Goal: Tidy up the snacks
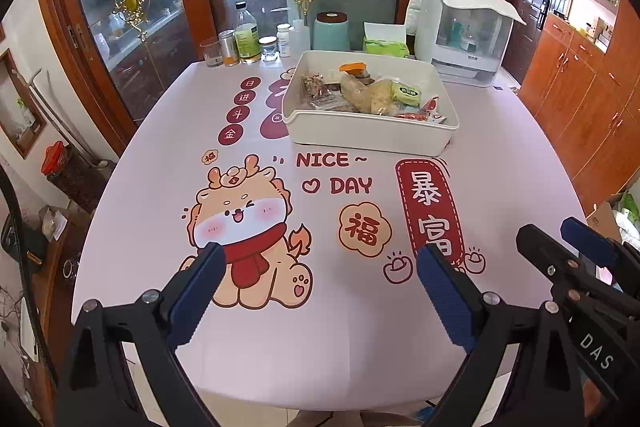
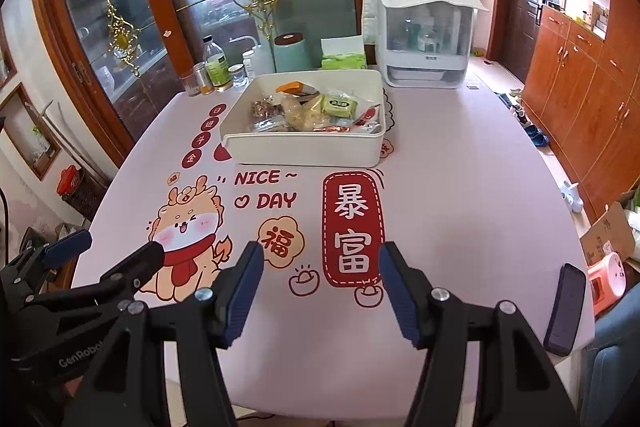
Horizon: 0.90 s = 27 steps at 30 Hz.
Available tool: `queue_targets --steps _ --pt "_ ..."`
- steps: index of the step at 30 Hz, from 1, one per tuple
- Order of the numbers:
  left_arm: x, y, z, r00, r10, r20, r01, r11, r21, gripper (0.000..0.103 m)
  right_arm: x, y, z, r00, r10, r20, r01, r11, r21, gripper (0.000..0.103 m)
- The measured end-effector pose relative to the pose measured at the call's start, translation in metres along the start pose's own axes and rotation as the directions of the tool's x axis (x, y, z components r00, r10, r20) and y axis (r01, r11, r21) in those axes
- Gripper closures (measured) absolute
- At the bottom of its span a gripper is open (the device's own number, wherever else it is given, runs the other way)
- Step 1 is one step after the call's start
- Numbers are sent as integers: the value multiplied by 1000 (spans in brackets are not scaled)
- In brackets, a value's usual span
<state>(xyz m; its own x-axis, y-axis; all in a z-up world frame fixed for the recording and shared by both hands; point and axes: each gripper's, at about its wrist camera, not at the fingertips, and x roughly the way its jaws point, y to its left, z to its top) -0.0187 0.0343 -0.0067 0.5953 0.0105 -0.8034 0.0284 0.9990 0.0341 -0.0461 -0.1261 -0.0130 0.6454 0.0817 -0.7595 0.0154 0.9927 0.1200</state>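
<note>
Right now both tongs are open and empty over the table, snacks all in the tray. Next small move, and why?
Probably ease the right tongs forward toward the white tray. Both the right and the left tongs hang open with nothing between them, well short of the tray, and the snacks lie in a loose heap inside it. Nothing blocks the tablecloth between.
</note>
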Motion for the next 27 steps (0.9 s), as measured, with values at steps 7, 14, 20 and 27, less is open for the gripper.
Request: queue_targets --steps 7,14,20,27 --pt "3 2 2 1000 0 -6 0 1000 -2 7 6 2 4 1000 1 -11 -1 1000 -7 43" --pt "10 3 6 1000 -1 -14 0 1000 -8 7 10 3 6 1000 3 -17 -3 1000 -9 43" --pt "13 4 7 1000 4 -22 -5 1000 -12 7 13 5 8 1000 8 -20 -8 1000 -10 43" --pt "17 7 8 1000 7 -30 -8 1000 -17 7 19 9 12 1000 14 -25 -14 1000 -17 43"
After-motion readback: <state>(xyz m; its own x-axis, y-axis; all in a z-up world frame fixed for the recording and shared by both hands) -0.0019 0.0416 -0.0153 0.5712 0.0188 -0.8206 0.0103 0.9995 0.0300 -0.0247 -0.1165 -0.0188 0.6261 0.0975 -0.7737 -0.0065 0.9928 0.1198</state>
